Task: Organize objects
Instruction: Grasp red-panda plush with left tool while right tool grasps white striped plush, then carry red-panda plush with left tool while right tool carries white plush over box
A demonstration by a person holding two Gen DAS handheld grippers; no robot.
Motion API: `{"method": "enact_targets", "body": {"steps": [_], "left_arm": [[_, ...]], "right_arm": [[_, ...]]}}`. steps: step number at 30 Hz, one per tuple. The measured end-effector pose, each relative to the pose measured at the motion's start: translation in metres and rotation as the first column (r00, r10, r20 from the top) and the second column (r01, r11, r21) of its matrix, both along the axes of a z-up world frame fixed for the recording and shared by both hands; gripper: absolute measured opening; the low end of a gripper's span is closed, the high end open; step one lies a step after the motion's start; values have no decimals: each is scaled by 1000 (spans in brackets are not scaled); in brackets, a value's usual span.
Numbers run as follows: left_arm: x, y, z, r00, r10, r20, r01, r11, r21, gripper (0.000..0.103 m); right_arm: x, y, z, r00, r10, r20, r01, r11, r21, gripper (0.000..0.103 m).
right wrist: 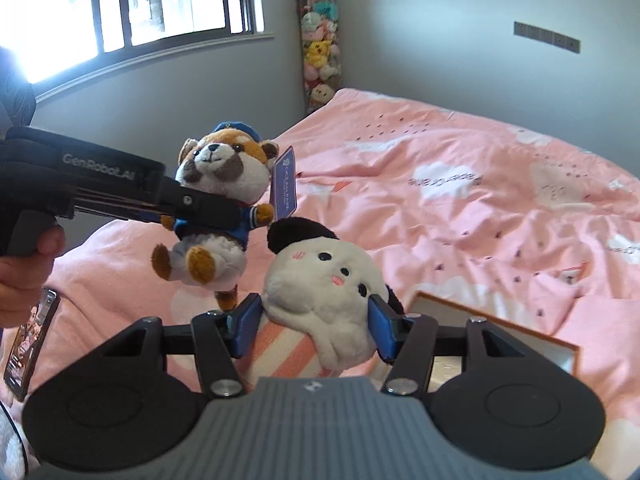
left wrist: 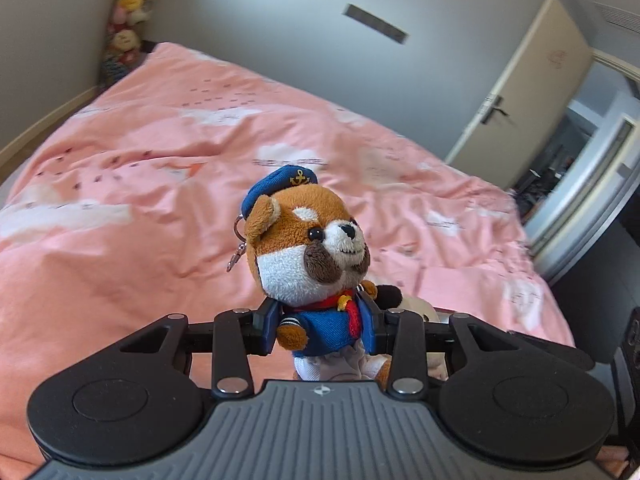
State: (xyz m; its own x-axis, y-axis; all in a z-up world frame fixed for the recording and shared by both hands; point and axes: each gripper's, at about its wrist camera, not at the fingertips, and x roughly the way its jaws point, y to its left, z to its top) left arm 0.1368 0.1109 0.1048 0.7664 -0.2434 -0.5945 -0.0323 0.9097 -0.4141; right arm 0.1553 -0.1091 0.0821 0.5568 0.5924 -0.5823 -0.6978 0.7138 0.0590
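Jaws of left gripper [left wrist: 324, 330] clamp sailor plush [left wrist: 308, 256]; right gripper [right wrist: 314, 326] clamps panda plush [right wrist: 324, 292].

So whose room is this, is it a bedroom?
Most likely a bedroom, maybe a child's. A bed with a pink cloud-print cover fills the room, a tall clear tube in the corner is stuffed with plush toys, and there is a window and an open door.

Sailor plush [right wrist: 218, 184] left of panda plush [right wrist: 324, 292], both above the bed [right wrist: 480, 184], mirror [right wrist: 500, 344] right.
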Motion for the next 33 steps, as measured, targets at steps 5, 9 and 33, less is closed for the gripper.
{"method": "enact_targets", "body": {"steps": [5,9,33], "left_arm": [[17,-48,3,986,-165,10,165,986,-22,44],[37,-85,-15,962,-271,-41,270,962,-38,44],[81,-145,-91,903,-343,-260,397,896,198,44]], "right_arm": [[0,-46,13,997,-60,55,63,997,-39,59],[6,-72,3,992,-96,78,105,987,-118,59],[59,-57,-138,986,-29,-167,-17,964,-266,59]]}}
